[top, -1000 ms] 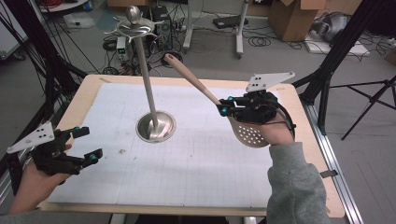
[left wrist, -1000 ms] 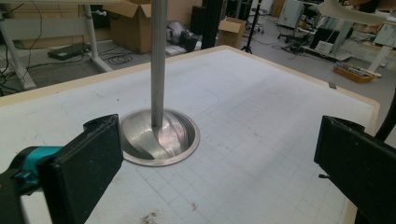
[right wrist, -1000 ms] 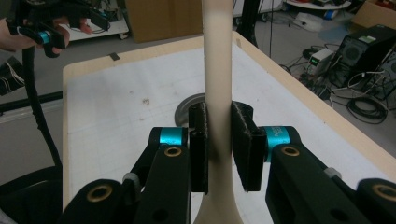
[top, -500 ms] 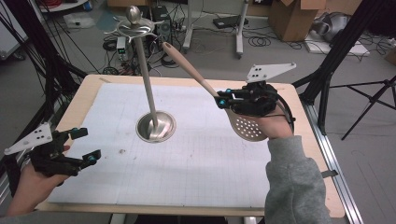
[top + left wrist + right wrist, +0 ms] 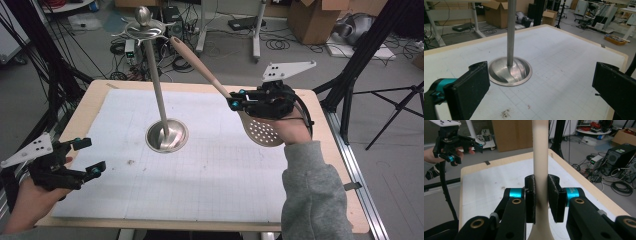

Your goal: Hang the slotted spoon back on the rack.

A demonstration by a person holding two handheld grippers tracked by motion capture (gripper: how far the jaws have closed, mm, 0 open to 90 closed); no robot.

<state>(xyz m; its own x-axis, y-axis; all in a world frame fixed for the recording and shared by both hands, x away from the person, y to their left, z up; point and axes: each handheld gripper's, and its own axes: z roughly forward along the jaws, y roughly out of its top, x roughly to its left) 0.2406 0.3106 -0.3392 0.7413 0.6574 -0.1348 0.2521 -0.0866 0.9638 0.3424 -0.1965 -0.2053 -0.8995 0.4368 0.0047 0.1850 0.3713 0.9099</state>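
Workshop clutter, cables and boxes behind; tabletop (image 5: 310, 200) under white grid paper. Item one: metal stand (image 5: 167, 136), round base on the paper, tall pole, hooks at top. Item two: slotted spoon (image 5: 263, 131), aloft right of the stand, handle tip near the hooks. My right claw (image 5: 541, 197): narrow, pads clamped on the spoon's handle just above the bowl. My left claw (image 5: 88, 157): wide, holding nothing, over the near left corner. Risk, as I judge it: the handle could knock the pole and tip the stand, or pivot in my pinch.
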